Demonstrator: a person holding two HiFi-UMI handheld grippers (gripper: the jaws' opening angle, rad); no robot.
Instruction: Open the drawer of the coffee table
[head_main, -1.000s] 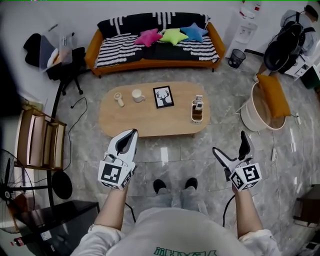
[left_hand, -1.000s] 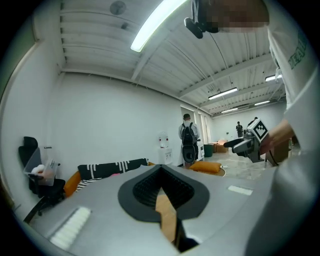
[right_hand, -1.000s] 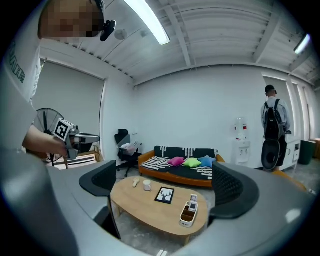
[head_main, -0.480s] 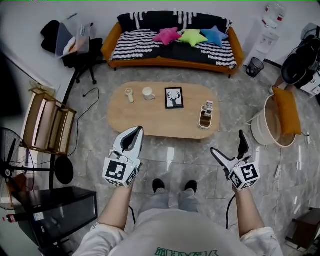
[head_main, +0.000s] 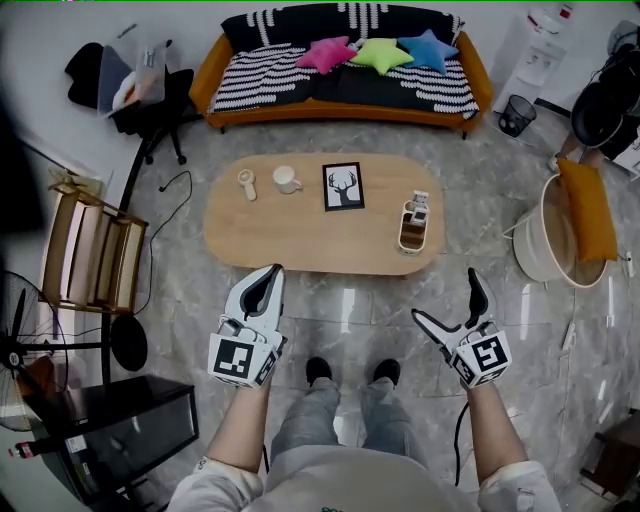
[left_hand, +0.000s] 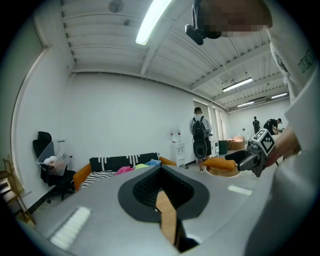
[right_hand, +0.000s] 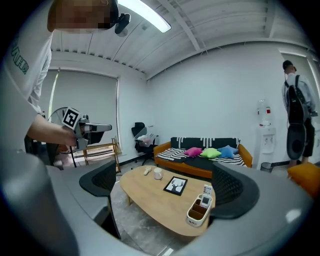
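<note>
Head view: coffee table (head_main: 300, 238) stands ahead of the person; left gripper (head_main: 266, 285) and right gripper (head_main: 449, 298) hang short of its near edge, touching nothing.
Left gripper view: jaws pressed together, nothing between.
Right gripper view: jaws spread wide, empty; coffee table framed beyond.
Progress: drawer not discernible in any view; opening judged not begun, with approach, grasp and pull left.

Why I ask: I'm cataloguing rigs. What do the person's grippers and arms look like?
Both the left gripper and right gripper have pale grey bodies, black ribbed jaw pads and a white cube with black square markers. A dark cable trails from the right one. The person wears a light short-sleeved shirt.
</note>
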